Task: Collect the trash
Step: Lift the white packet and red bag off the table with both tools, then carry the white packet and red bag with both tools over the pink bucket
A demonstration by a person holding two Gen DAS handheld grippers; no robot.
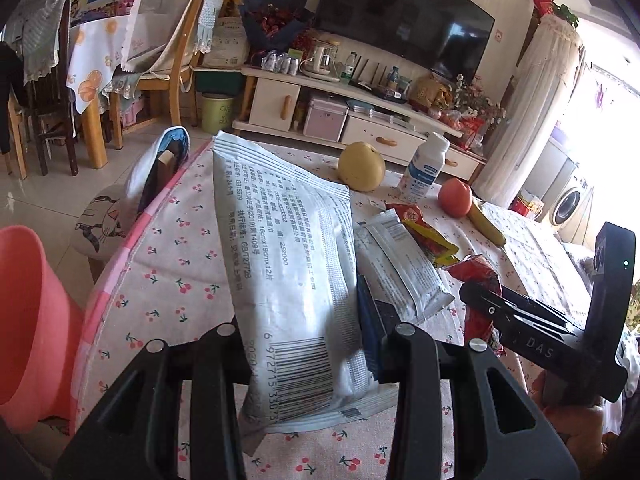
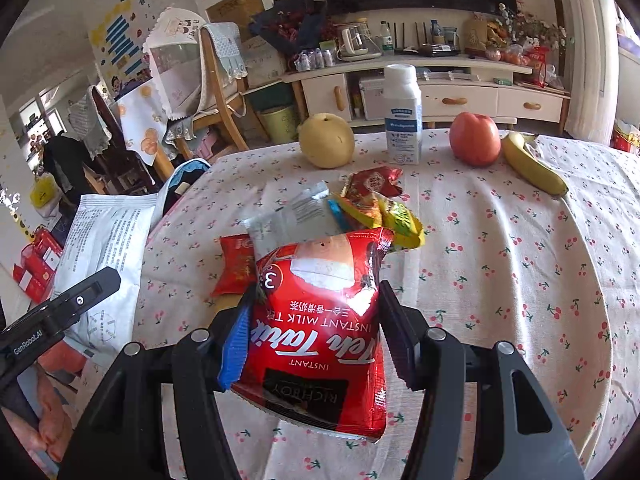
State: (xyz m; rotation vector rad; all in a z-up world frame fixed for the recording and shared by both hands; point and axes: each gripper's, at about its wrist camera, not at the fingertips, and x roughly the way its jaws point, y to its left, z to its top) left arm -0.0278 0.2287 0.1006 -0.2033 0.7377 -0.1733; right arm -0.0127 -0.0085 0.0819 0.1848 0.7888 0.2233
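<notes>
My left gripper [image 1: 308,336] is shut on a large white wet-wipe packet [image 1: 288,264] and holds it upright above the cherry-print tablecloth [image 1: 172,280]; the packet also shows in the right wrist view [image 2: 108,248]. My right gripper [image 2: 316,320] is shut on a red instant milk tea packet [image 2: 320,320], which also shows in the left wrist view [image 1: 480,300]. A pile of wrappers lies mid-table: a silver sachet [image 2: 296,216], a small red wrapper [image 2: 236,264], a red foil wrapper [image 2: 372,180] and a yellow wrapper [image 2: 400,220]. A pink bin [image 1: 28,320] stands left of the table.
A pear [image 2: 326,140], a white milk bottle [image 2: 402,116], an apple [image 2: 476,138] and a banana [image 2: 532,168] stand at the table's far side. A stool with a bag [image 1: 160,168] is by the left edge. Chairs and a TV cabinet [image 1: 360,116] stand beyond.
</notes>
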